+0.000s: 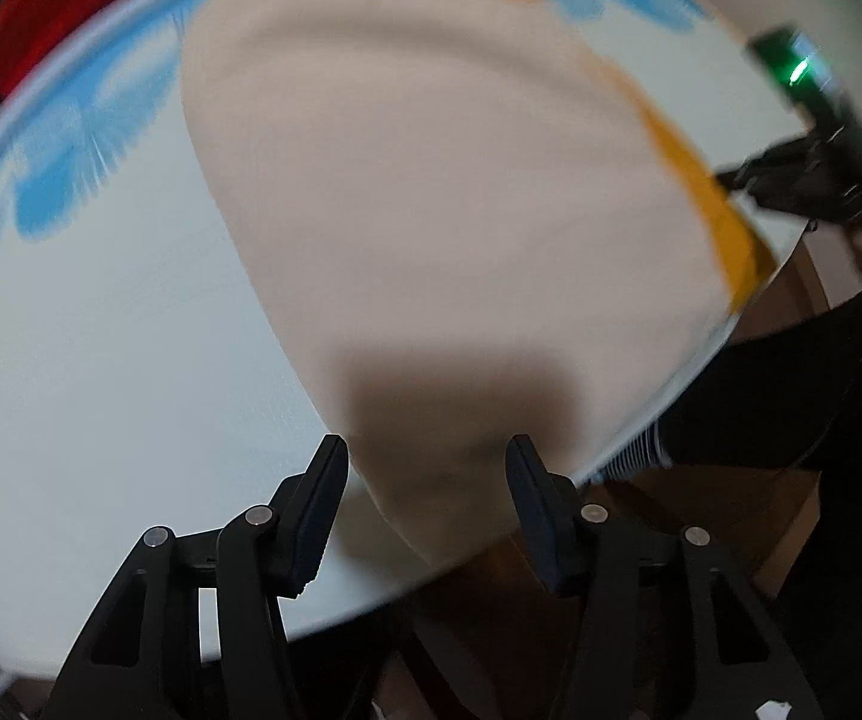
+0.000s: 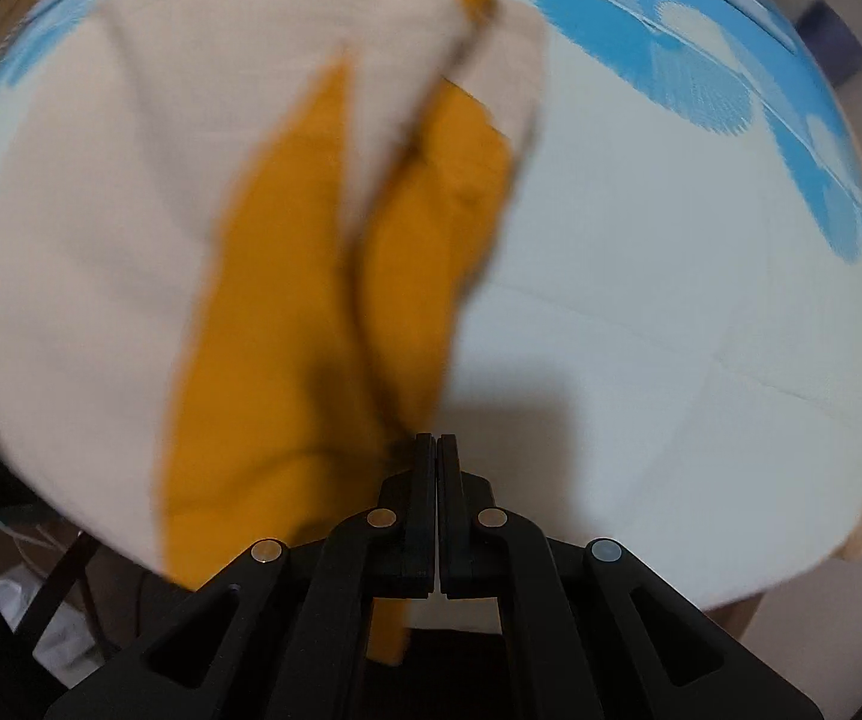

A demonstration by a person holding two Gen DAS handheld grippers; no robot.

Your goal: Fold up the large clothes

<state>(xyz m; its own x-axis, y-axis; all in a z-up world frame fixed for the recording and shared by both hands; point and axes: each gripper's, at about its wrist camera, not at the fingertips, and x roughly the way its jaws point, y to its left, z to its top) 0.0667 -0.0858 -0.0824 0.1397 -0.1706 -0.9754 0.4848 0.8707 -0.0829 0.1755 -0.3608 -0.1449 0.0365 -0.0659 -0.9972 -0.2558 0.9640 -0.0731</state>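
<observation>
A large beige garment (image 1: 431, 192) with mustard-yellow panels (image 2: 287, 324) lies spread on the white table (image 1: 101, 390), and one end hangs over the near edge. My left gripper (image 1: 428, 462) stands open just above the beige end, a finger on either side of it, and the pads do not press on it. My right gripper (image 2: 435, 444) is shut, and creases in the mustard cloth run straight into its tips. It also shows in the left wrist view, where the right gripper (image 1: 730, 174) meets the mustard edge (image 1: 700, 192).
The tablecloth has blue patterns (image 2: 700, 78) along its far side. A person's black sleeve (image 1: 790, 396) reaches in past the table edge at the right. Something red (image 1: 59, 6) lies beyond the table. Brown floor (image 1: 700, 510) shows under the edge.
</observation>
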